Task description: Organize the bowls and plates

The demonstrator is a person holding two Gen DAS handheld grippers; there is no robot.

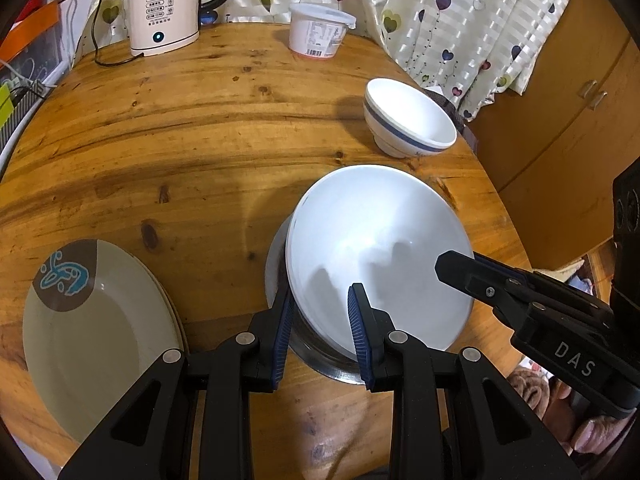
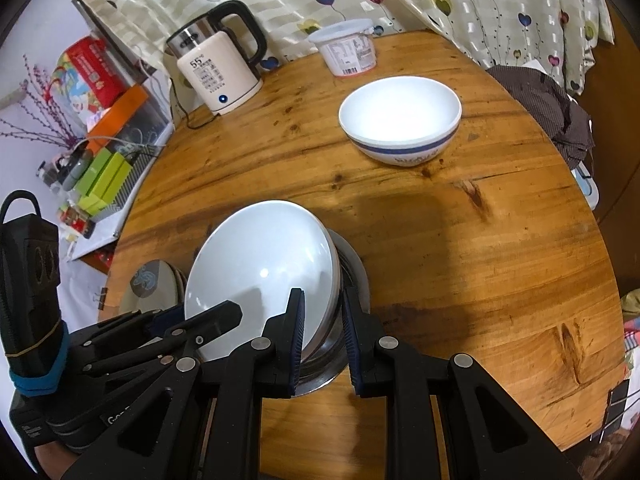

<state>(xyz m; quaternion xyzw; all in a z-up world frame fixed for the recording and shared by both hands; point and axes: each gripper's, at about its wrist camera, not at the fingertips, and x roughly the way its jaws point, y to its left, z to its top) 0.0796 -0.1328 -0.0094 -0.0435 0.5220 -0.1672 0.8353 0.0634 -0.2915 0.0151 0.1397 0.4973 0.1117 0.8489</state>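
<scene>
A large white bowl (image 1: 376,248) sits tilted in a steel bowl (image 1: 316,356) near the table's front. My left gripper (image 1: 322,330) straddles the rims of both at the near left side, fingers a little apart. My right gripper (image 2: 322,336) straddles the same rims at the right side, one finger inside the white bowl (image 2: 260,264), one outside the steel bowl (image 2: 352,272). Whether either grips is unclear. A white bowl with a blue band (image 1: 408,118) (image 2: 400,120) stands upright farther back. Stacked beige plates (image 1: 96,332) (image 2: 152,284) lie at the left.
The round wooden table (image 1: 180,140) holds an electric kettle (image 1: 164,8) (image 2: 220,68) and a lidded white tub (image 1: 318,30) (image 2: 348,46) at the back. Curtains hang behind. A wooden cabinet (image 1: 560,112) stands right. Boxes and clutter (image 2: 96,168) sit left of the table.
</scene>
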